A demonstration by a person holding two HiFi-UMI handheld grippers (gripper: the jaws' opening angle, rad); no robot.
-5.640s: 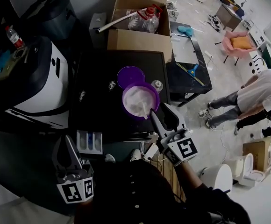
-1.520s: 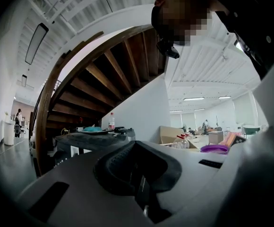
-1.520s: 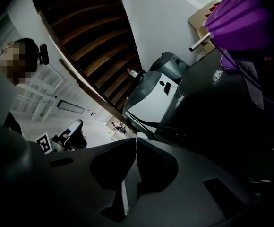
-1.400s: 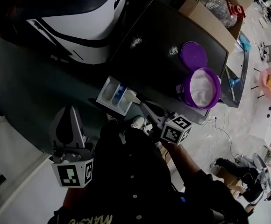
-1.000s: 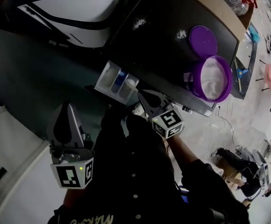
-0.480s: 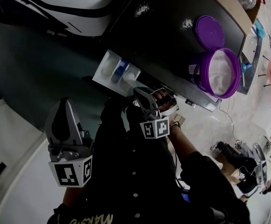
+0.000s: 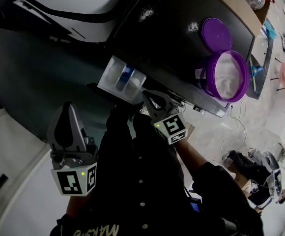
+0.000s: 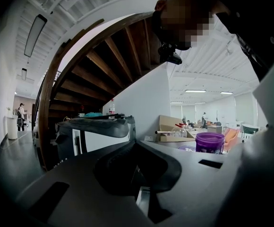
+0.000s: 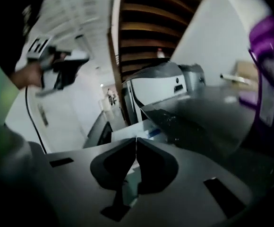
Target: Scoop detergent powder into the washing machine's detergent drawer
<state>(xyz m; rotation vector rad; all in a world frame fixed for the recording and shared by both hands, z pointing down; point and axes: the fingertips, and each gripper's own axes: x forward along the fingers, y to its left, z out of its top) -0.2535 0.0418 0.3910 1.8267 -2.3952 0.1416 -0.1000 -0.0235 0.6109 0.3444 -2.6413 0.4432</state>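
Observation:
The detergent drawer [image 7: 122,77] stands pulled out of the black washing machine [image 7: 177,43], its white compartments and blue insert showing. My right gripper [image 7: 148,96] hovers at the drawer's right end, shut on the scoop; only a pale sliver shows between the jaws, the bowl is hidden. The same drawer [image 9: 138,129] lies just past my right gripper [image 9: 136,140]. The open purple tub [image 7: 225,76] of white powder sits on the machine's top, its lid [image 7: 216,34] beside it. My left gripper [image 7: 66,113] hangs low and left, shut and empty, away from everything; the tub [image 8: 209,142] shows beyond my left gripper [image 8: 135,144].
A white-and-black appliance [image 7: 64,1] stands left of the washing machine. Spilled powder spots [image 7: 146,14] dot the black top. A cardboard box [image 7: 233,4] sits behind the tub. Cables [image 7: 233,124] trail on the floor at the right, where a person's legs [image 7: 245,161] show.
The right gripper stayed at the drawer's right end, rolled over so its cube faced down, then rolled back. The left gripper barely moved.

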